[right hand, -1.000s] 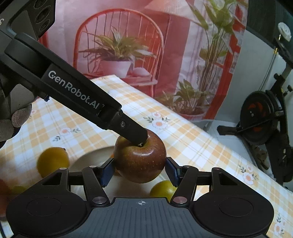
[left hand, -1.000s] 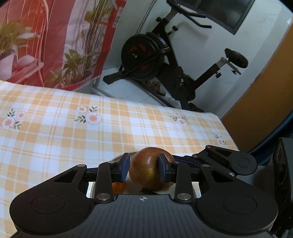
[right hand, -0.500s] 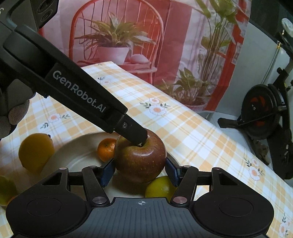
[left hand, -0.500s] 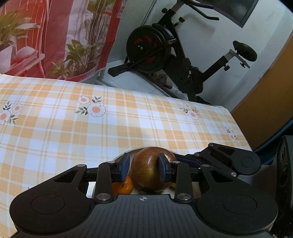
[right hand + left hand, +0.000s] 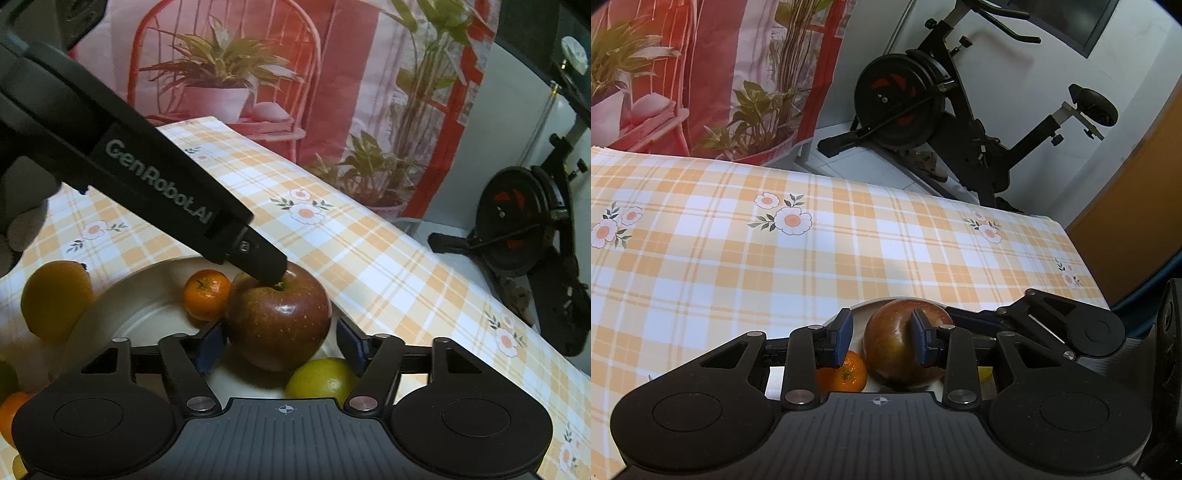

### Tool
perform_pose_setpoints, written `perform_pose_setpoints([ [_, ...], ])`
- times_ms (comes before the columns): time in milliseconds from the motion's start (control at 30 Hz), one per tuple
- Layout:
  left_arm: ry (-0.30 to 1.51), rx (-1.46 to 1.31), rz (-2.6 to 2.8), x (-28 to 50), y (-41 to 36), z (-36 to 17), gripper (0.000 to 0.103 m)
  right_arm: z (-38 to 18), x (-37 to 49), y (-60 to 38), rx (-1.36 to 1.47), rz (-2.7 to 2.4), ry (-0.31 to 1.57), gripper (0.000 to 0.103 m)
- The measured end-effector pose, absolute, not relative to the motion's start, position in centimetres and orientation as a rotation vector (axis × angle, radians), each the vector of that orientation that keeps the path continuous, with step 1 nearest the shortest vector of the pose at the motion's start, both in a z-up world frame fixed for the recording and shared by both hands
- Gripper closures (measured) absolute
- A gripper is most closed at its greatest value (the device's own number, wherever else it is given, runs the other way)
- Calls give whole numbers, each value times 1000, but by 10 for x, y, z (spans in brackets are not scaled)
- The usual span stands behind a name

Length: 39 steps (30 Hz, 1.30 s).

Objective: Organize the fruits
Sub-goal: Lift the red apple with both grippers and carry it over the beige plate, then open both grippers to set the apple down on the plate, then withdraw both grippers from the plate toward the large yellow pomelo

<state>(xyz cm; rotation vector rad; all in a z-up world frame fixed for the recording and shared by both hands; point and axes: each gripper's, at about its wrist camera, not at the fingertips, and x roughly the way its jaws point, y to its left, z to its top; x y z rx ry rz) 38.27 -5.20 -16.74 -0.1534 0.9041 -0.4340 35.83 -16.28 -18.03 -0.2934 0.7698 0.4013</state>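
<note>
Releasing the apple (image 5: 277, 317) onto the plate (image 5: 147, 295) is the step in hand, as I read it. Right gripper (image 5: 282, 345): jaws have just been opening and now stand spread, both blue pads clear of the apple, which sits between them on the plate.

Left gripper (image 5: 881, 341): jaws nearly pressed together. In the right wrist view its tip sits at the apple's stem dimple; whether it pinches the stem or only steadies the fruit, I cannot tell.

Neighbours are tight: mandarin (image 5: 207, 294) touching or just beside the apple on the far left, lemon (image 5: 320, 376) near its front right edge. A larger orange fruit (image 5: 55, 301) sits off the plate's left rim on the counter (image 5: 369, 258).

To do it well:
- back the right gripper straight out, no sideways sweep into the lemon
- free the left tip last, lifting straight up off the stem
- check that the apple doesn't roll
</note>
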Motion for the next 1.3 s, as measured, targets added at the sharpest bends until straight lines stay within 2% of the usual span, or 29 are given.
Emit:
perform_pose_setpoints([
  [133, 899, -140, -416, 381, -52, -166, 67, -177, 353, -164, -301, 391, 767, 33],
  [833, 790, -17, -380, 303, -36, -110, 66, -120, 259, -183, -141, 311, 625, 33],
  [1300, 749, -52, -335, 232, 6, -97, 66, -124, 174, -170, -53, 261, 585, 32],
])
